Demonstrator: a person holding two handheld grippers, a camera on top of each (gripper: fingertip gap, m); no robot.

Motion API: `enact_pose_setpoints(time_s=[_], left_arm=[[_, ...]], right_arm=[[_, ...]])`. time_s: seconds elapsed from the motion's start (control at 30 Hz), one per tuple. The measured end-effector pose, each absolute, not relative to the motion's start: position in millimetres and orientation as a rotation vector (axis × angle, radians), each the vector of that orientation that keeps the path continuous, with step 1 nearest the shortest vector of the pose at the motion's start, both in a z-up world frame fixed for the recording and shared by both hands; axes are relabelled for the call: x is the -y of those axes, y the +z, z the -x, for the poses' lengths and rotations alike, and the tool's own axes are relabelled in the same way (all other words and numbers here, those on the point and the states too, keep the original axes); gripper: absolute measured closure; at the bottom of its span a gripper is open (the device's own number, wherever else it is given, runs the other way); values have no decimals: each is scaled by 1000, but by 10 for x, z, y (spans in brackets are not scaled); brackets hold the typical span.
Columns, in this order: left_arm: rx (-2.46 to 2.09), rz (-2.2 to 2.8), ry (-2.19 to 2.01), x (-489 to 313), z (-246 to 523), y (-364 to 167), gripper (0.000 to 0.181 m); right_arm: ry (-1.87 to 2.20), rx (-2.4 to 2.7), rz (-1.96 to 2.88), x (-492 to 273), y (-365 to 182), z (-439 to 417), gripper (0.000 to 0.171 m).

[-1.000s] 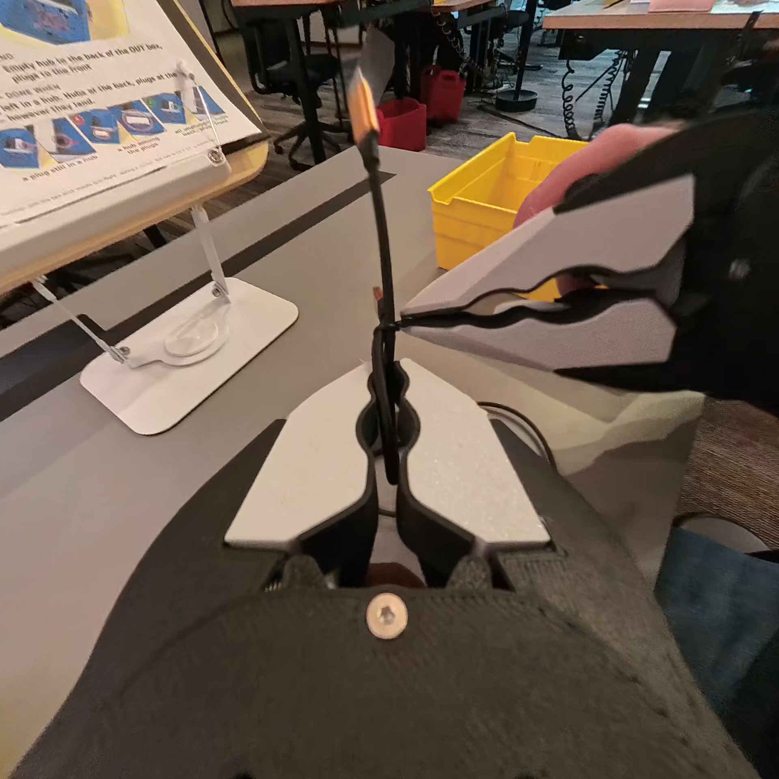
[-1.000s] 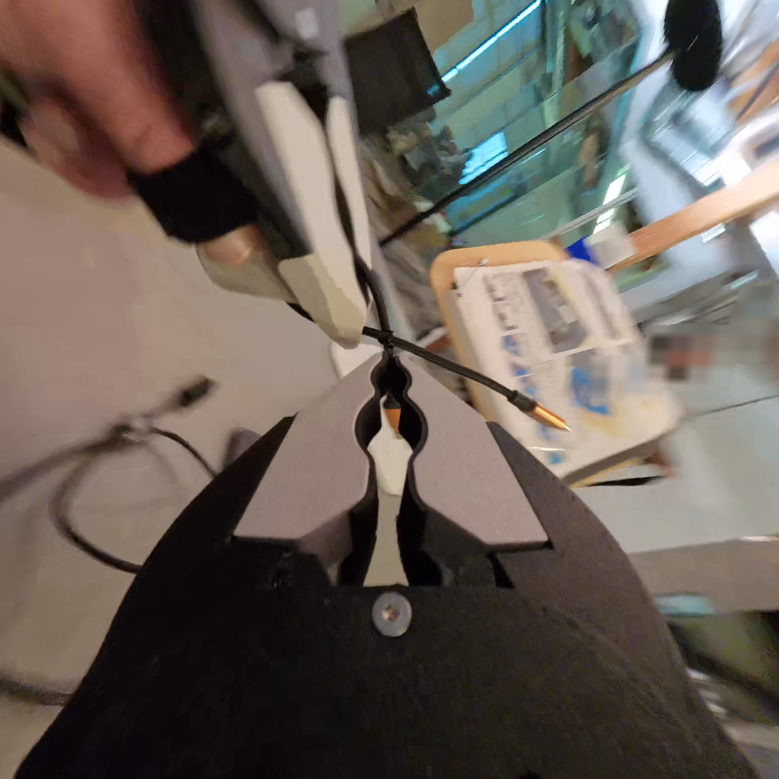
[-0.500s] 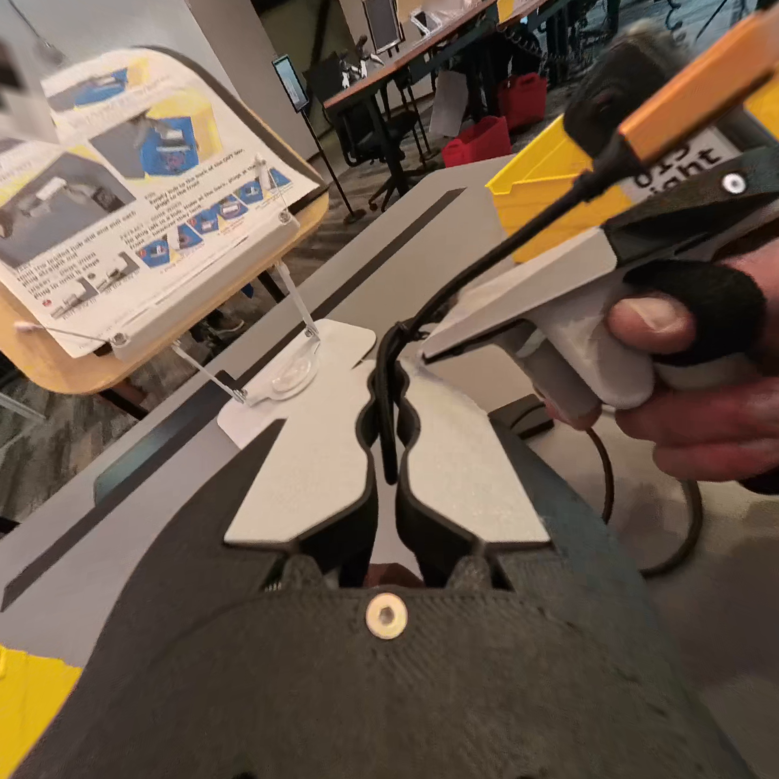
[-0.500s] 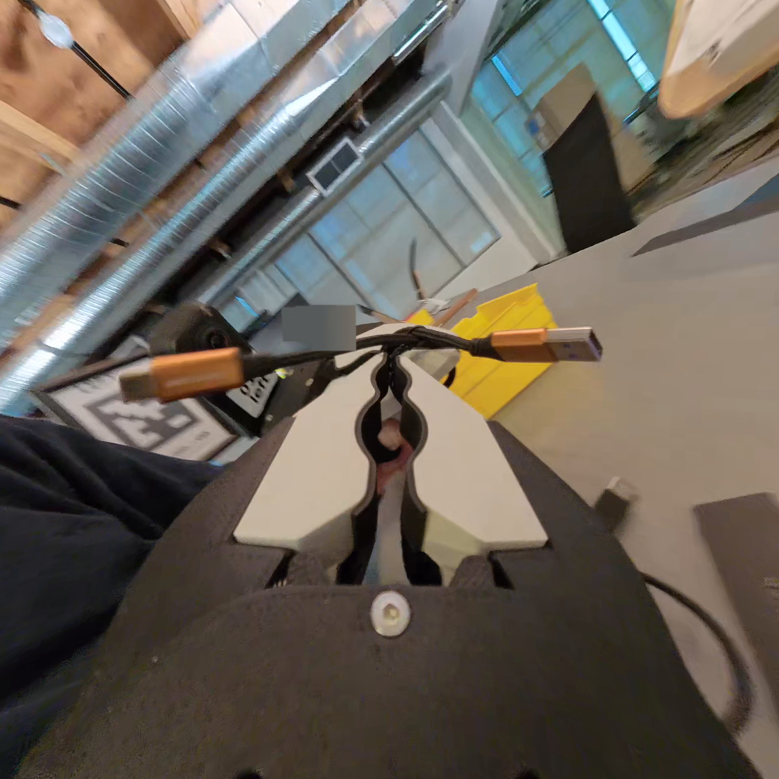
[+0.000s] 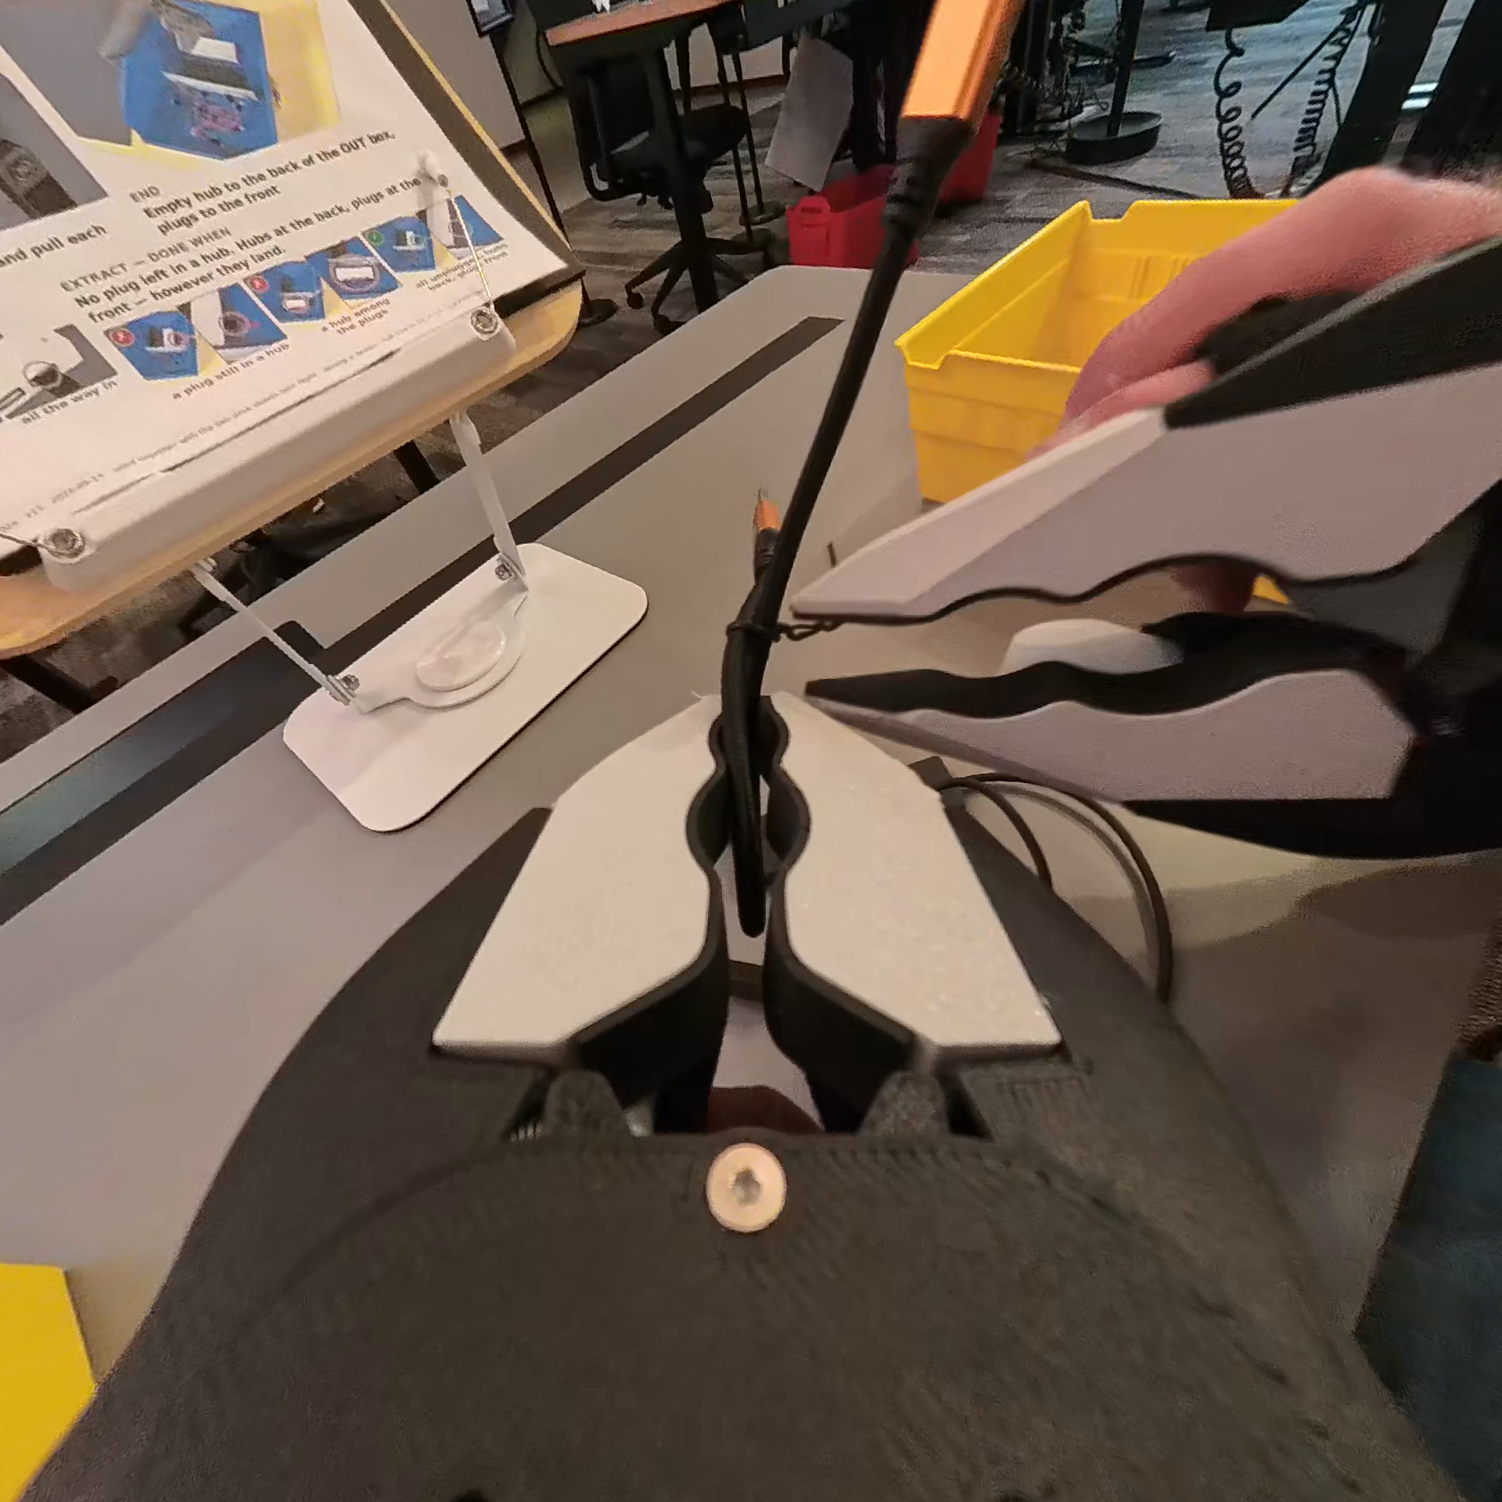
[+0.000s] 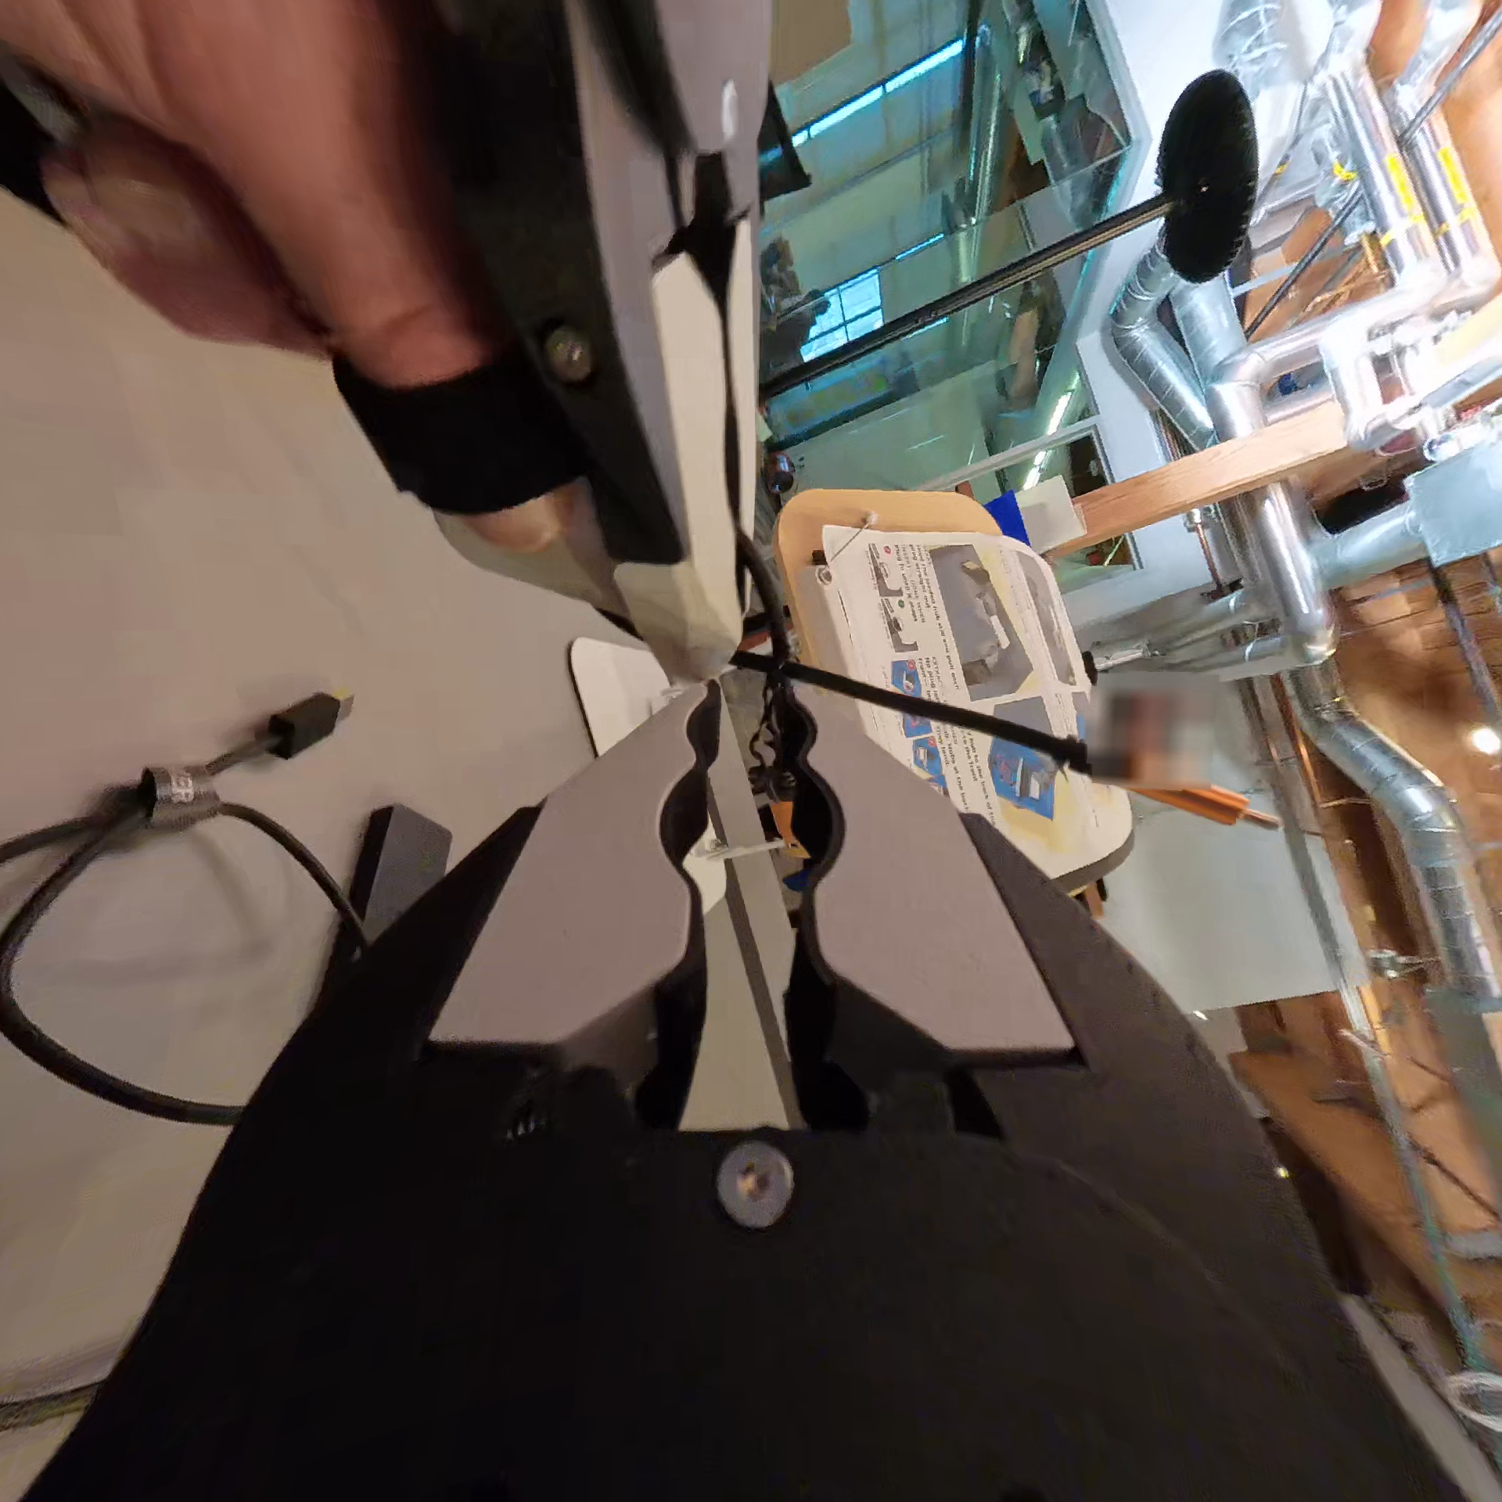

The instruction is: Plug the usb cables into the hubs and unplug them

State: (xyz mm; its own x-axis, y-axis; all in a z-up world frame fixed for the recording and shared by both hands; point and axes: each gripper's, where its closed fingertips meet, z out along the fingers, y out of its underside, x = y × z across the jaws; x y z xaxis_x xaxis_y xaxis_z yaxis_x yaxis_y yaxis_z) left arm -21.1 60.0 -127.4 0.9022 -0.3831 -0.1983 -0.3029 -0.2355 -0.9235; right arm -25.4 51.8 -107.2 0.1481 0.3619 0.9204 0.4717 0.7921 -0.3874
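My left gripper [image 5: 748, 723] is shut on a folded black USB cable [image 5: 821, 455] held above the grey table [image 5: 203, 935]. One orange plug [image 5: 951, 65] points up and away; the other orange plug [image 5: 766, 520] shows small behind the cable. A thin wire tie [image 5: 800, 627] binds the fold just above my fingertips. My right gripper [image 5: 805, 650] comes in from the right, open, its tips either side of the tie's loose end. In the right wrist view my right gripper [image 6: 756, 707] is open, with the left gripper [image 6: 699, 634] and the cable [image 6: 935, 719] right ahead.
A yellow bin [image 5: 1040, 349] stands at the back right. An instruction sheet on a white stand [image 5: 463, 699] is at the left. Another dark cable with a plug [image 6: 301, 727] and a grey hub [image 6: 406, 849] lie on the table below the grippers.
The right gripper was shut at the cable's tie and is now open. Both grippers swung round in between, and the cable again points up and away.
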Motion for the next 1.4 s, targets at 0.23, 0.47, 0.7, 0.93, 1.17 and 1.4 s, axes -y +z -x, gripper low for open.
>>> enact_pose_setpoints(time_s=[0.23,0.47,0.7,0.93,1.17,1.4], left_arm=[[-485,1886,-201,-563,144,-1279,179],[-551,1829,-101,-579,175,-1293,178],[-636,1604,197,-627,221,-1124,178],[-528,1735,24,-657,378,-1268,178],[-481,1831,-183,-646,296,-1306,178],[-459,1945,-373,-594,160,-1421,178]], right_arm=[[-173,1465,661,-592,-1099,262,171],[612,1465,1120,-463,-1159,284,171],[2208,757,1340,-181,-775,220,171],[1917,855,1357,-331,-836,213,171],[1073,1191,1279,-511,-1038,142,147],[58,1364,779,-495,-914,85,151]])
